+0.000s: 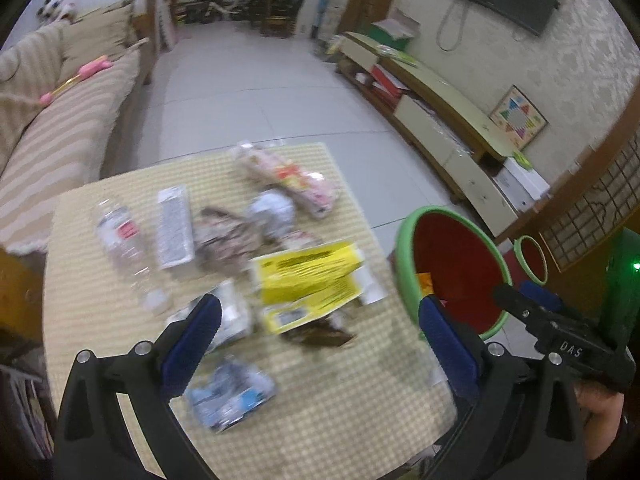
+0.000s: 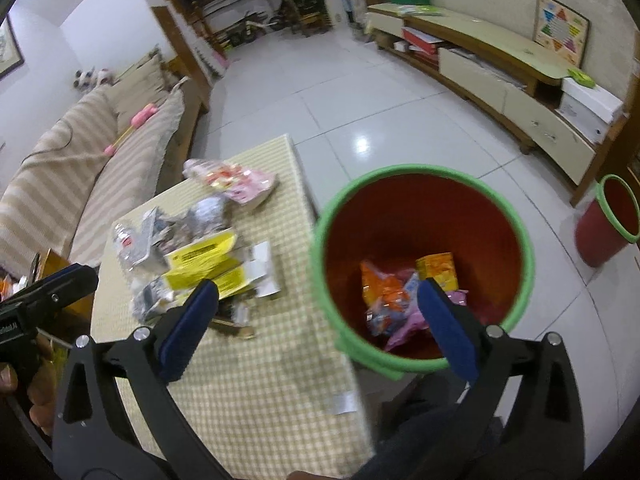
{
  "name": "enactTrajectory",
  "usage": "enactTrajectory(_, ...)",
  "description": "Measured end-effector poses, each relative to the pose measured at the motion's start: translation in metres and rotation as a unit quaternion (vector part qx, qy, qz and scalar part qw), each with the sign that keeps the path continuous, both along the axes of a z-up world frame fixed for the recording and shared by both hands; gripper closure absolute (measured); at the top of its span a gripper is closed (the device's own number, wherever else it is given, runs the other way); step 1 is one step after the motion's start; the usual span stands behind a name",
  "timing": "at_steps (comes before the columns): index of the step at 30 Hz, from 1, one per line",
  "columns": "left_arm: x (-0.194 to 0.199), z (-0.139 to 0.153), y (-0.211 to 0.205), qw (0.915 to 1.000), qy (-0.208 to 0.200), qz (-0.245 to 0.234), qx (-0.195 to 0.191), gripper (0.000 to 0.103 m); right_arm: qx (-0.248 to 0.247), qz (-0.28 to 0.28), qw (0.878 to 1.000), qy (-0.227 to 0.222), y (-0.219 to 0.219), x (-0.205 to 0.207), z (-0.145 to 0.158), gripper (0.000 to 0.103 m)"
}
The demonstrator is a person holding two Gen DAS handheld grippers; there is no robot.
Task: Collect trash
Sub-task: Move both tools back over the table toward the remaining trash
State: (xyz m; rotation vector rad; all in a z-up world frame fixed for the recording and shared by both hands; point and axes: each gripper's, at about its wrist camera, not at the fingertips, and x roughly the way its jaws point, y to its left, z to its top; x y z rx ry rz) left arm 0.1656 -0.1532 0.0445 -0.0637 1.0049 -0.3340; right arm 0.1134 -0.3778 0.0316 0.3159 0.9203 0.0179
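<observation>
The left gripper point(image 1: 320, 344) was held above the checked table point(image 1: 320, 420), jaws spread wide and empty. The right gripper point(image 2: 316, 312) was poised, equally wide, at the red bin point(image 2: 424, 220) beside the table. Crumpled wrappers point(image 2: 400, 300) were seen inside; a yellow box point(image 1: 308, 276) and bottle point(image 1: 124, 248) were left on the table.
</observation>
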Motion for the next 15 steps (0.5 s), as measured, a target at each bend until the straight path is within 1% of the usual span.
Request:
enactTrajectory(7, -0.022, -0.010, 0.065, 0.9987, 0.012, 0.048, -0.006, 0.008, -0.008, 0.045, 0.999, 0.004, 0.053, 0.004, -0.001, 0.005)
enactTrajectory(15, -0.046, -0.032, 0.104, 0.9960, 0.041, 0.076, -0.024, 0.008, -0.016, 0.091, 0.996, 0.014, 0.099, 0.005, -0.005, 0.005)
